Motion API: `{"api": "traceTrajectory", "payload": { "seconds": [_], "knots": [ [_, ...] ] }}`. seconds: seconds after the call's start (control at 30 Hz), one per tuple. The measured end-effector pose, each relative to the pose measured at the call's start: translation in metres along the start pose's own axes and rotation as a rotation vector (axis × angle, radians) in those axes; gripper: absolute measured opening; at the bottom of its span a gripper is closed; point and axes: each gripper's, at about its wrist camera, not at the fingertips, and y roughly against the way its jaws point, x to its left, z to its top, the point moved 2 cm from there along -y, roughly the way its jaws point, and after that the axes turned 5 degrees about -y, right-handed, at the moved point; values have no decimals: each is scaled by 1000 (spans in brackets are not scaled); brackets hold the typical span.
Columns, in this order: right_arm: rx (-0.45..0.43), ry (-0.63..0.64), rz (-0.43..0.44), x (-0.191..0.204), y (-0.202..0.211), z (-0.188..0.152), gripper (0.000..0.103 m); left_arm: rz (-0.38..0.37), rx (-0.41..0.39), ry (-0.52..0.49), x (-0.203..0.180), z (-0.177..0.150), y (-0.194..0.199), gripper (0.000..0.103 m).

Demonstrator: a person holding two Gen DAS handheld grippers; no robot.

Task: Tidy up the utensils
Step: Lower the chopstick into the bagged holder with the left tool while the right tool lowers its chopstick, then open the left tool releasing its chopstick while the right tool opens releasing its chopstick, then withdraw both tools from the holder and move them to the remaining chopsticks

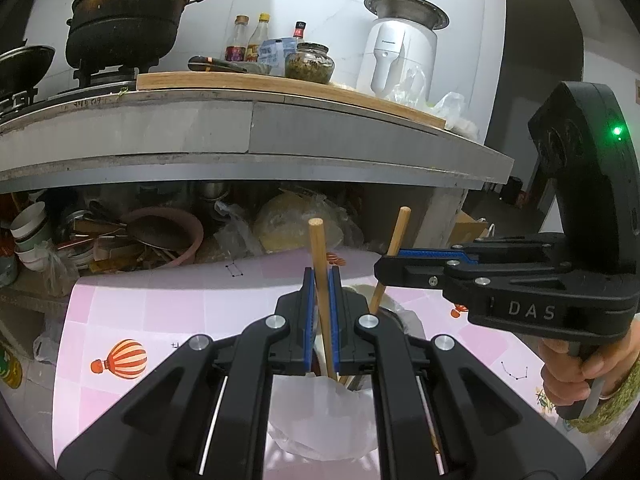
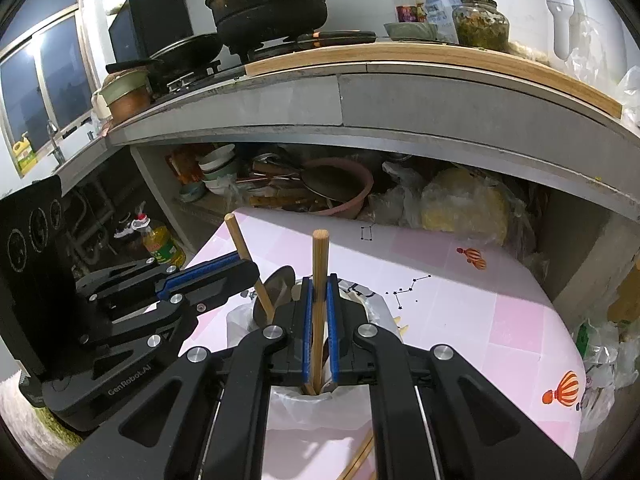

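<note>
My left gripper [image 1: 322, 276] is shut on a wooden chopstick [image 1: 319, 264] that stands nearly upright, its lower end in a white-bagged container [image 1: 320, 412] on the pink table. My right gripper [image 2: 320, 286] is shut on a second wooden chopstick [image 2: 320, 272], also upright, with its lower end in the same container [image 2: 316, 408]. The right gripper shows in the left wrist view [image 1: 386, 258] holding its chopstick [image 1: 396, 236]. The left gripper shows in the right wrist view [image 2: 244, 264] on its chopstick [image 2: 250, 264]. A metal spoon [image 2: 278, 284] stands in the container.
The pink tablecloth [image 2: 460, 312] has balloon prints. More chopsticks [image 2: 360, 460] lie on it by the container. A concrete counter [image 1: 256, 136] overhangs behind, with pots, bottles and a jar on top and cluttered bowls and bags beneath.
</note>
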Motion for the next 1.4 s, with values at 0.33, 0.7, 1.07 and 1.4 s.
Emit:
{"api": "traceTrajectory", "payload": {
  "seconds": [0.33,0.7,1.07,1.4],
  "knots": [
    [21,-34,15,-5,-1,-1,7,-6,12,11,3,2,2,8],
    [-14,-70,21,-11,22,1,23,11,0,35,5,4,16,41],
    [-127,-123,12,-37,103,-29,35,19,-59,40,-4,-6,76,57],
    [13,-246,-58,-84,110,-134,37,-36,-18,1,-32,-66,125,65]
  ]
}}
